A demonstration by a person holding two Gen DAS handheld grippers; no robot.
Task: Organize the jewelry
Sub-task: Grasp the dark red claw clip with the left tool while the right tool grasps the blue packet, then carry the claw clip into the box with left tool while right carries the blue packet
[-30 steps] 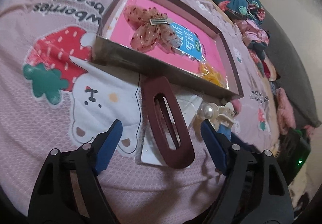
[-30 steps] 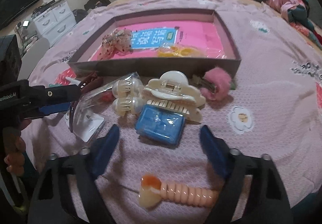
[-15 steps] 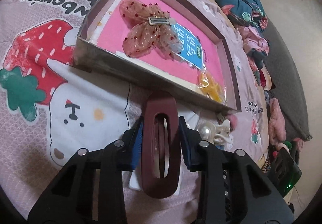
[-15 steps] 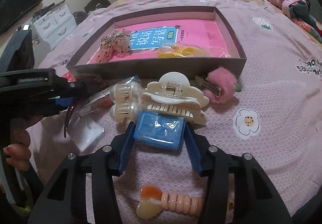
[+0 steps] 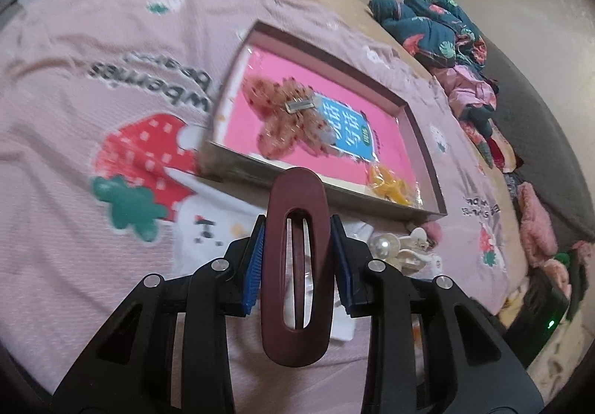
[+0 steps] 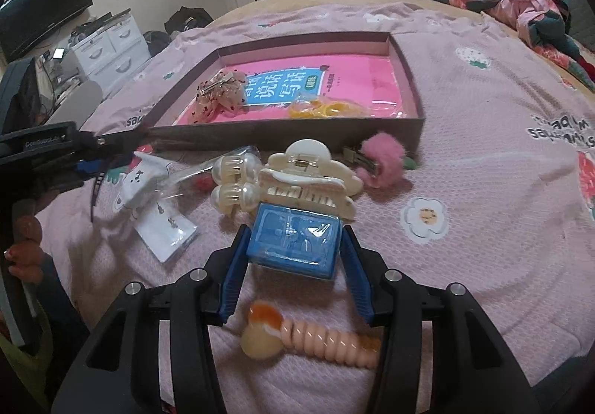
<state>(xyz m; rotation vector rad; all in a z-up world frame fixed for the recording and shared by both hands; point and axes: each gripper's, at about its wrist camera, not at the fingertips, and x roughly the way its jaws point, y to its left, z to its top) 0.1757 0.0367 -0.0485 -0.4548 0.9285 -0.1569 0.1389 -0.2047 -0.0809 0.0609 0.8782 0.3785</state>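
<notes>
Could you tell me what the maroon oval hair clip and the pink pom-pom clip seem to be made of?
The maroon oval hair clip looks like matte, moulded plastic: one even colour, smooth rounded edges, dull sheen. The pink pom-pom clip looks like fluffy faux fur, with a soft fuzzy outline, on what seems a metal clip, though that part is small.

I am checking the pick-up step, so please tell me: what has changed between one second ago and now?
Both grippers closed. The left gripper took hold of the dark red oval hair clip and has raised it off the bedspread. The right gripper clamped the blue box and tilted it up. The tray, the bow clip inside it and the cream claw clip stayed in place.
</notes>
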